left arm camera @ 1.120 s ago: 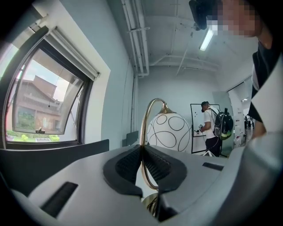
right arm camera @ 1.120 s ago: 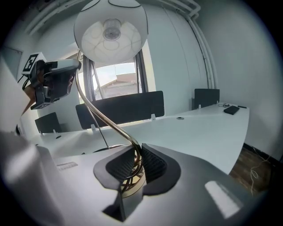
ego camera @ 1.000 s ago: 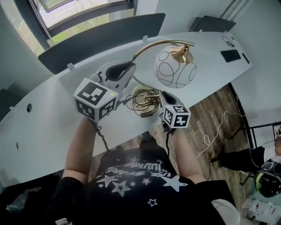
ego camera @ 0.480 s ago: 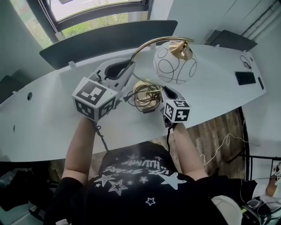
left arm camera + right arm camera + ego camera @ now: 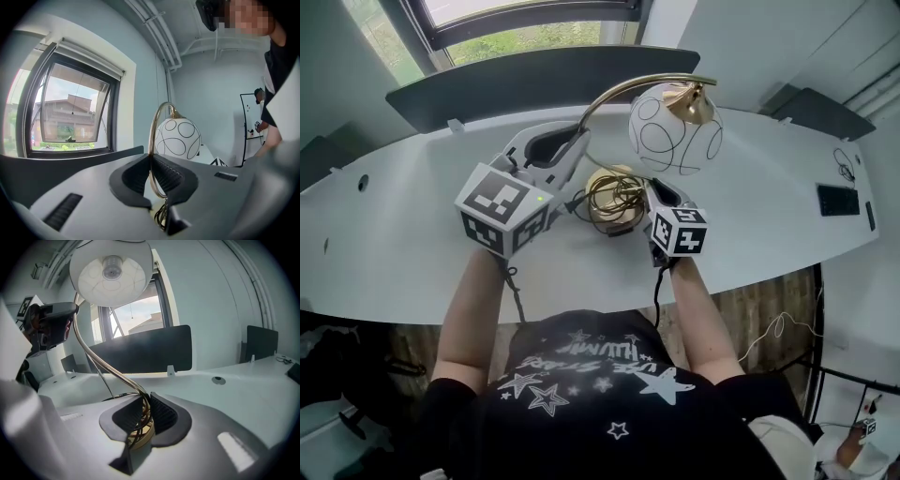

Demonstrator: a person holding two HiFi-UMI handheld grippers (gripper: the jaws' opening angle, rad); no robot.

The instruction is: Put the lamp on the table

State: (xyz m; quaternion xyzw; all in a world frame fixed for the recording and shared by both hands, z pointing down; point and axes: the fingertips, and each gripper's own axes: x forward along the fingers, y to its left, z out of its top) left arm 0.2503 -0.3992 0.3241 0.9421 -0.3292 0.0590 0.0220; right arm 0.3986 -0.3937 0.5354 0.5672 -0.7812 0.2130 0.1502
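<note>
Item: lamp, carried in two grippers.

- Left gripper (image 5: 151,171): jaws nearly closed, pinching the thin brass stem (image 5: 151,140) low on its rise.
- Right gripper (image 5: 143,413): jaws close together, clamped on the gold base (image 5: 609,181) and its coiled cord (image 5: 623,200).
- Lamp (image 5: 673,136): in the head view the base sits at 9 o'clock from the right gripper. The stem climbs from it, then arches over towards 1 o'clock. The globe shade hangs at 12 o'clock from the right gripper and 3 o'clock from the left.
- Table (image 5: 412,244): white, directly beneath the base; contact cannot be told.

Judgement: the long axis is upright. The right gripper is nearer the tabletop, so the set-down is straight down, with the left gripper steadying.
</note>
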